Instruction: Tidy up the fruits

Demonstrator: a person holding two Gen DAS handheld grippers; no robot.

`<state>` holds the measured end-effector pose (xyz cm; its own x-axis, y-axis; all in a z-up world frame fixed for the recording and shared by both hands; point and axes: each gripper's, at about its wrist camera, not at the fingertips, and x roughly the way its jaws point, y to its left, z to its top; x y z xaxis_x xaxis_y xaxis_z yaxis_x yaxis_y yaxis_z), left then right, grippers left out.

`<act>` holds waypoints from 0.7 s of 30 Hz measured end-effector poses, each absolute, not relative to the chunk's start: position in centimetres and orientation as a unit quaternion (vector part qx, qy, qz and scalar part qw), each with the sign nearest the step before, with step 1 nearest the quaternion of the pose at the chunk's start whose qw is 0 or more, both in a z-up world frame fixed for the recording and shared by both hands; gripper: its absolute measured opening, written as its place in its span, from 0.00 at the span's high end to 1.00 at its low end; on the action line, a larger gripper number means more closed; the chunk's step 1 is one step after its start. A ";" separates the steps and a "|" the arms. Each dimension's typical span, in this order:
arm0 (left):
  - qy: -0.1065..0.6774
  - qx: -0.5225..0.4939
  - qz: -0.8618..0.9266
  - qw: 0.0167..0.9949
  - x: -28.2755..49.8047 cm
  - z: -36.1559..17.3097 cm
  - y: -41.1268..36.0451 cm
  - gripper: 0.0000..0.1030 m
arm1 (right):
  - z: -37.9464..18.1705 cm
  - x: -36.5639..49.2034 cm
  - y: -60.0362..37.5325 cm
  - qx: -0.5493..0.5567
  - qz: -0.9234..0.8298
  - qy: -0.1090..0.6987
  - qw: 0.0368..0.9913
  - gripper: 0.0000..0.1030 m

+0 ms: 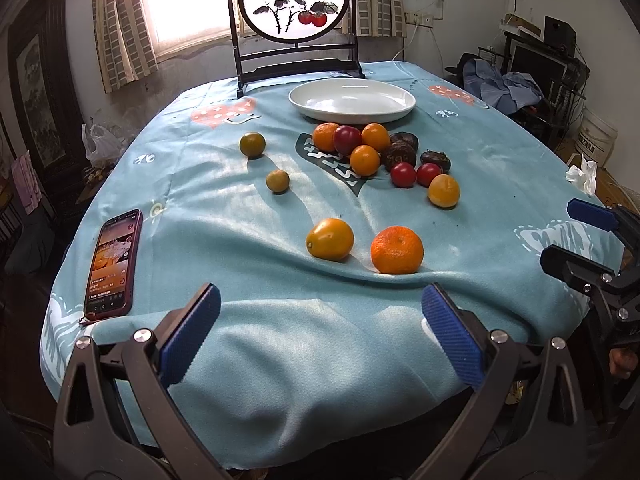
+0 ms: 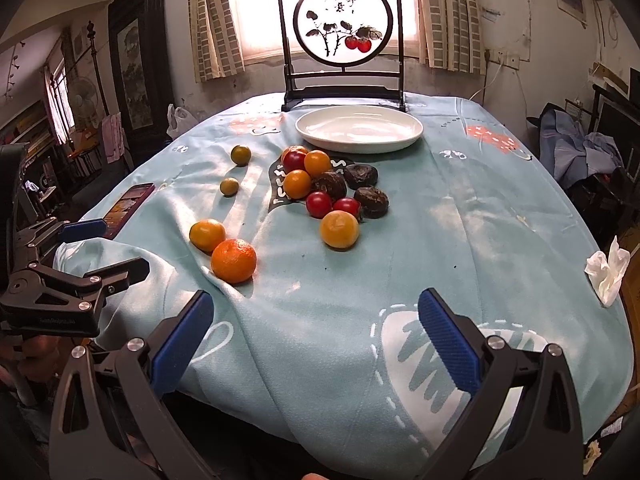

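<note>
Several fruits lie on the blue tablecloth: a mandarin [image 1: 397,249] [image 2: 233,260] and a smooth orange fruit [image 1: 330,239] [image 2: 207,235] nearest, a cluster of orange, red and dark brown fruits [image 1: 376,154] [image 2: 324,186] in the middle, and two greenish fruits [image 1: 252,144] [image 2: 241,155] to the left. An empty white plate [image 1: 352,100] [image 2: 359,128] stands behind the cluster. My left gripper [image 1: 320,334] is open and empty at the near table edge. My right gripper [image 2: 316,340] is open and empty, to the right of the left one.
A phone [image 1: 114,262] [image 2: 128,208] lies at the left table edge. A framed painted screen [image 1: 294,20] [image 2: 343,40] stands behind the plate. A crumpled tissue [image 2: 606,274] [image 1: 582,172] lies at the right edge. Furniture and clutter surround the table.
</note>
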<state>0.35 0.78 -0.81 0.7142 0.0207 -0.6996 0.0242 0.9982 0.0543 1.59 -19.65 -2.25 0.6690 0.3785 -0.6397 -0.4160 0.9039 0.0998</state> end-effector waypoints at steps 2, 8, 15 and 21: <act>0.378 0.030 -0.001 0.925 0.4 -0.8 0.8 0.02 | -2.2 1.5 -19.7 -0.027 0.217 0.343 0.914 0.01; 0.378 0.029 -0.001 0.925 0.4 -0.7 0.7 0.02 | -2.2 1.6 -19.6 -0.029 0.221 0.341 0.913 0.01; 0.382 0.026 0.004 0.924 0.3 -1.4 1.2 0.02 | -2.7 1.6 -19.2 -0.031 0.228 0.350 0.908 0.01; 0.386 0.023 0.006 0.922 0.6 -1.7 1.5 0.02 | -3.3 1.9 -19.1 -0.025 0.220 0.356 0.908 0.01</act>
<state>0.57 1.50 -1.71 0.7013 0.0277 -0.7124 0.0071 0.9989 0.0459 1.90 -19.12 -3.27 0.6496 0.3806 -0.6581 -0.4167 0.9023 0.1105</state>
